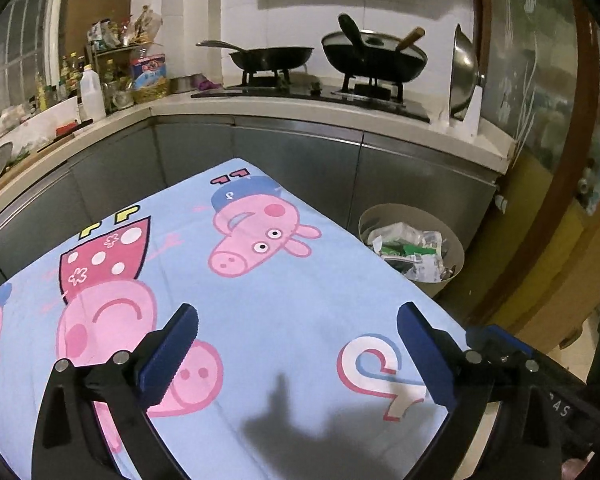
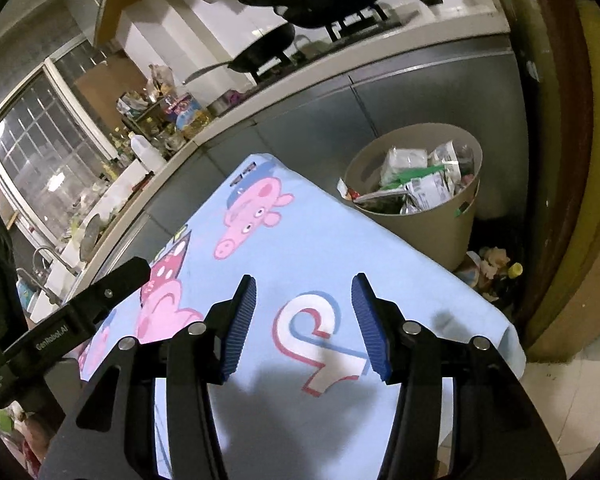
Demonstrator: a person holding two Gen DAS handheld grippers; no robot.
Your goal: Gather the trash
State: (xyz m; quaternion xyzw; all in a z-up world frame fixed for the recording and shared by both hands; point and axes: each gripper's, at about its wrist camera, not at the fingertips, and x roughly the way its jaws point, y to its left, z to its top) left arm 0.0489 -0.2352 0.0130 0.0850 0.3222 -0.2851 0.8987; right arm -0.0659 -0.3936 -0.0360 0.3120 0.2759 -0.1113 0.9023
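A beige trash bin stands on the floor past the table's right edge, heaped with crumpled wrappers in white, green and silver. My left gripper hovers over the blue cartoon-pig tablecloth, jaws wide open and empty. My right gripper hangs over the same cloth nearer the bin, open, nothing between its blue pads. The left gripper's black body shows at the left of the right wrist view. No loose trash is visible on the cloth.
A kitchen counter runs behind the table with two black woks on a stove, a steel lid and bottles at left. Small litter lies on the floor beside the bin. A brown door frame stands at right.
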